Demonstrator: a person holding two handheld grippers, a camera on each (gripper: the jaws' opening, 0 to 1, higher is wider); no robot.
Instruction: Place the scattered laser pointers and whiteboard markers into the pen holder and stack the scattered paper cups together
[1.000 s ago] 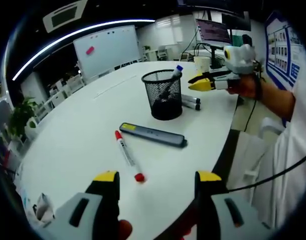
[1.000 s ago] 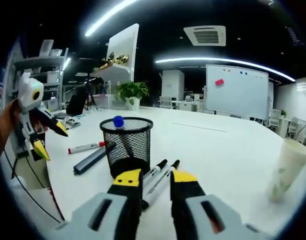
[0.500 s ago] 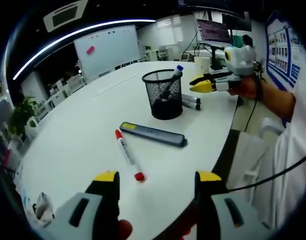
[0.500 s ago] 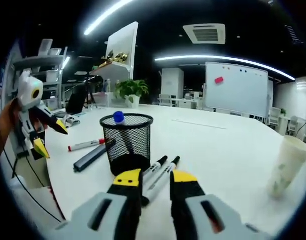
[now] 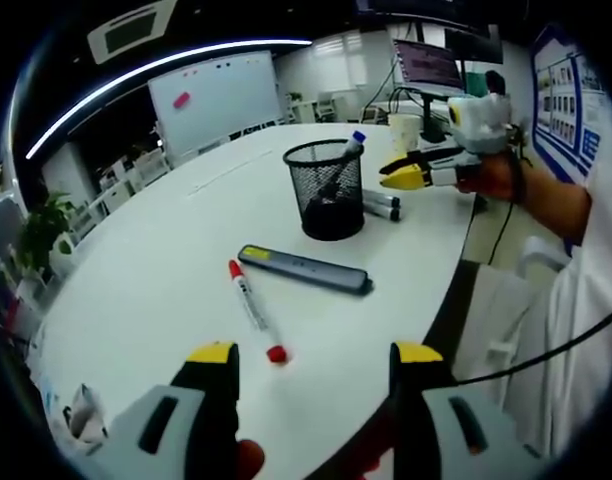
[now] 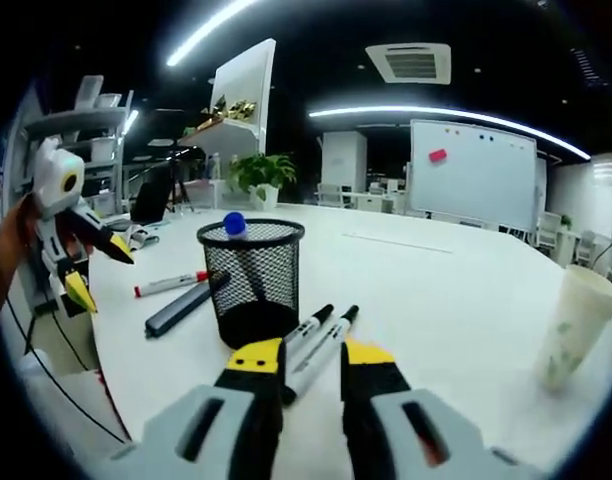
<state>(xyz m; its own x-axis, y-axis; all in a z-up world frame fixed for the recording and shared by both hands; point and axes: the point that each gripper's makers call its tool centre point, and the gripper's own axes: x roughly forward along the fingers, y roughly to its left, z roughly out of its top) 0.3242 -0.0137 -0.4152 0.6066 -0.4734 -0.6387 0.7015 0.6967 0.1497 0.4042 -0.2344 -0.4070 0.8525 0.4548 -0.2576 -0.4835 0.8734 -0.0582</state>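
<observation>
Two black-capped whiteboard markers [image 6: 319, 340] lie side by side on the white bench [image 6: 456, 300] just ahead of the right gripper [image 6: 304, 368], their near ends reaching down between its yellow-tipped fingers [image 6: 256, 358] — the fingers stand a little apart and have hold of nothing. Just beyond the markers, to the left of the fingers' line, stands the black mesh pen holder [image 6: 252, 293], upright, with a blue-capped marker [image 6: 235, 225] leaning inside it. Farther left on the bench lie a dark laser pointer [image 6: 184, 307] and a red-capped marker [image 6: 171, 284], near each other. Well off to the right of the fingers a paper cup [image 6: 576, 328] stands upright. At the far left of the right gripper view the left gripper [image 6: 94, 270] hangs over the bench edge in a person's hand, fingers spread wide and empty. In the left gripper view its own fingers [image 5: 214, 356] frame the near bench edge — the red-capped marker lies just ahead of the left one, the laser pointer a little past it, the pen holder beyond that, well apart from the fingers, and the right gripper hovers near the holder's right side.
</observation>
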